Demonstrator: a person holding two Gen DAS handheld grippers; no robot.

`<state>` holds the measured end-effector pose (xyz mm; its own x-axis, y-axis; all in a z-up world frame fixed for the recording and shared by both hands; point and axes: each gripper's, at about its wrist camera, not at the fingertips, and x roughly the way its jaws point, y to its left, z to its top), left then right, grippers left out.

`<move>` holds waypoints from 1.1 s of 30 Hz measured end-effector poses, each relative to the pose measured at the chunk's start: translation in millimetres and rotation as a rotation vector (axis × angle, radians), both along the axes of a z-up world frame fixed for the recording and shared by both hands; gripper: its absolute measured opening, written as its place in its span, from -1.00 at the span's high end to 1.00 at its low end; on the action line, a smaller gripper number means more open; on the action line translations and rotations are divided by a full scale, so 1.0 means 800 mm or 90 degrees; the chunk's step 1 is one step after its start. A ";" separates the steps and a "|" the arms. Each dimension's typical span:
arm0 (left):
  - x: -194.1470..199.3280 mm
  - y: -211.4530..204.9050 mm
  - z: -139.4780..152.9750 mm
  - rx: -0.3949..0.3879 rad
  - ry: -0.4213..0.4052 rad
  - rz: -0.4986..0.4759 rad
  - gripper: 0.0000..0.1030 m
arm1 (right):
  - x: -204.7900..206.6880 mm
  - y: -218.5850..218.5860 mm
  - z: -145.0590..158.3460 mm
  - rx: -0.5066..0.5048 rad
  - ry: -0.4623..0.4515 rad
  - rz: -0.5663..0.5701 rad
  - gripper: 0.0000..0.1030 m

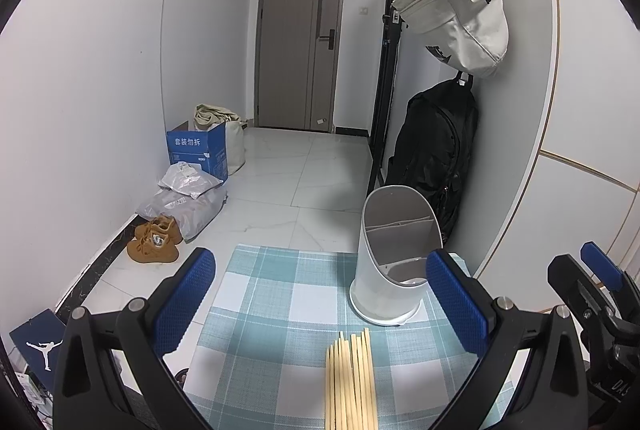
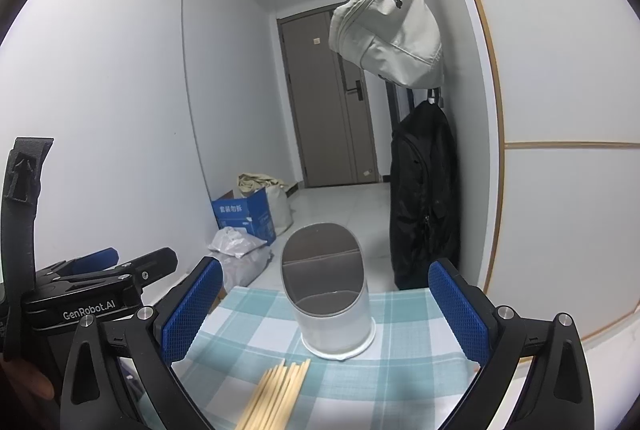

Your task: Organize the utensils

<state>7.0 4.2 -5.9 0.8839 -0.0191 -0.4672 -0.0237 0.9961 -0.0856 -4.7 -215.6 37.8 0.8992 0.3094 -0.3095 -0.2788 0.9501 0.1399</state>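
A bundle of pale wooden chopsticks [image 1: 351, 382] lies on a blue-and-white checked tablecloth [image 1: 272, 310], tips pointing away from me. Beyond them stands a white utensil holder [image 1: 390, 270] with a slanted open top and grey inner dividers, nothing inside that I can see. My left gripper [image 1: 320, 294] is open above the chopsticks, nothing between its blue pads. In the right wrist view the right gripper [image 2: 326, 306] is open too, framing the holder [image 2: 332, 314], with the chopsticks [image 2: 276, 394] low between its fingers. The right gripper [image 1: 592, 290] also shows at the left wrist view's right edge.
The table ends just past the holder; tiled floor [image 1: 304, 182] lies beyond. A black backpack [image 1: 436, 158] and a beige bag [image 1: 460, 18] hang on the right wall. A blue box [image 1: 198, 150], plastic bags and brown shoes [image 1: 154, 242] line the left wall.
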 end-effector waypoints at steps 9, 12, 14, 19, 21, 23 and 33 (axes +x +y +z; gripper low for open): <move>-0.001 0.000 0.000 0.000 0.001 0.001 -0.98 | 0.000 0.000 0.001 0.002 -0.001 -0.002 -1.00; -0.001 0.000 0.000 0.000 0.001 -0.001 -0.98 | 0.001 -0.001 0.001 0.003 0.000 -0.001 -1.00; -0.001 0.000 0.000 0.000 -0.001 0.001 -0.98 | 0.000 -0.001 0.001 0.003 0.001 0.000 -1.00; 0.001 -0.002 -0.002 0.003 0.004 -0.002 -0.98 | 0.002 0.000 0.000 0.003 0.002 0.001 -1.00; 0.003 -0.002 -0.003 0.004 0.008 -0.003 -0.98 | 0.003 0.001 -0.001 0.002 0.004 0.001 -1.00; 0.005 -0.002 -0.005 0.004 0.011 -0.003 -0.98 | 0.005 0.002 -0.003 0.001 0.007 0.001 -1.00; 0.031 0.005 -0.029 0.001 0.060 -0.023 -0.98 | 0.027 0.004 -0.024 -0.003 0.034 0.013 -1.00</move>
<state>31.6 7.9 -29.5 0.8351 -0.0493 -0.5479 0.0042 0.9965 -0.0832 17.3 -212.1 18.9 0.8745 0.3263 -0.3588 -0.2905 0.9449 0.1511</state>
